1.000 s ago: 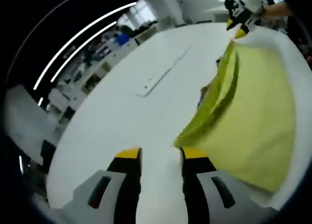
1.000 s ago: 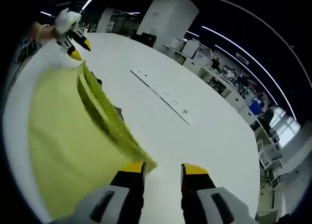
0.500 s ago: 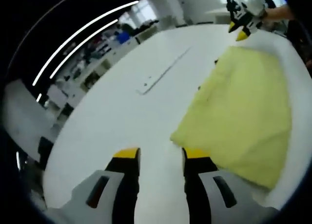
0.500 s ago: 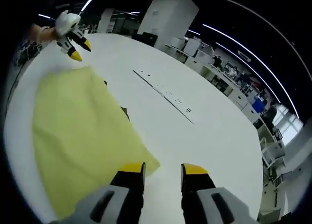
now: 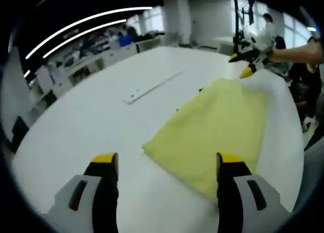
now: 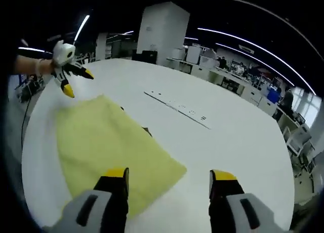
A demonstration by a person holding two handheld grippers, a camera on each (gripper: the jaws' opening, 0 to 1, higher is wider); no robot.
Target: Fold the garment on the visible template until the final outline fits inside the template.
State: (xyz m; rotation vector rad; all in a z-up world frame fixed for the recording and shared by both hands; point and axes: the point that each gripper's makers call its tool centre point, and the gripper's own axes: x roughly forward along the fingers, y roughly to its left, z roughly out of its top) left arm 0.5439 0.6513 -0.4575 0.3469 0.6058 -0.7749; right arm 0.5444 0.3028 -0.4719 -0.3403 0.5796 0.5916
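We judge the yellow-green garment to be light, soft and limp, likely to sag or crease if pinched mid-panel, so a corner or a folded edge is where we would take hold. It lies flat on the white table as a folded rectangle. In the left gripper view our left gripper hangs above the table with its jaws spread wide and holding nothing, the cloth's near corner between the tips and the rest running toward 1 o'clock. In the right gripper view our right gripper is likewise wide open and empty, the garment stretching toward 10 o'clock from the near corner.
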